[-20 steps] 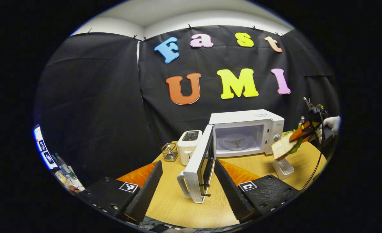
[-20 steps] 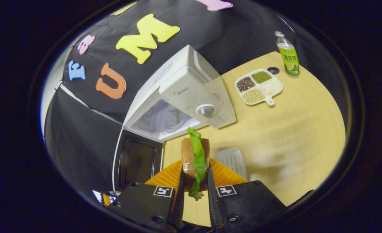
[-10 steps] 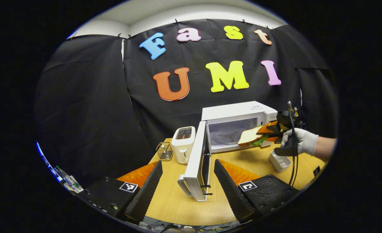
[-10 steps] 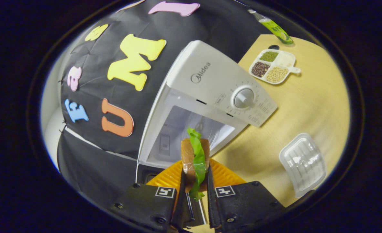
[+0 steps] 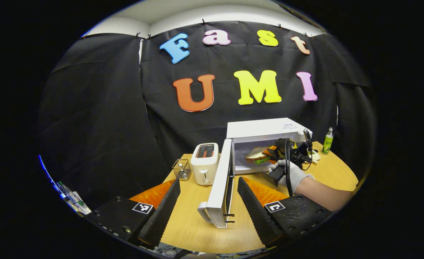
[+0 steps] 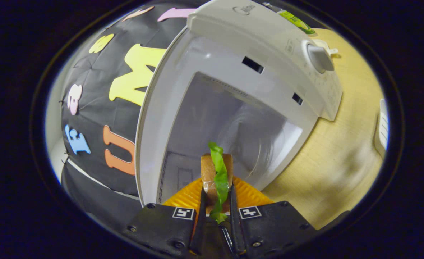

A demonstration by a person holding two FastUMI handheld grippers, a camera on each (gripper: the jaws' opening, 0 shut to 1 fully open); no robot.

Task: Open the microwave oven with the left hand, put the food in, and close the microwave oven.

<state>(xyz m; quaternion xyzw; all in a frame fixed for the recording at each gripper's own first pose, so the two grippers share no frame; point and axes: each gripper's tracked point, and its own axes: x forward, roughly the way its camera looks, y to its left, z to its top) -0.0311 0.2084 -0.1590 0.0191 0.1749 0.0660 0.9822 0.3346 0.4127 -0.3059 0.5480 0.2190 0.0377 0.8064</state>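
Wooden table (image 5: 194,223) carries a white toaster (image 5: 204,163), a wire basket (image 5: 180,169) and a green bottle (image 5: 327,140) around the microwave oven (image 5: 266,144), whose door (image 5: 221,187) stands wide between our left tongs (image 5: 208,205), spread and empty. Our right tongs (image 6: 215,201) pinch the sandwich (image 6: 215,176) at the oven's mouth.
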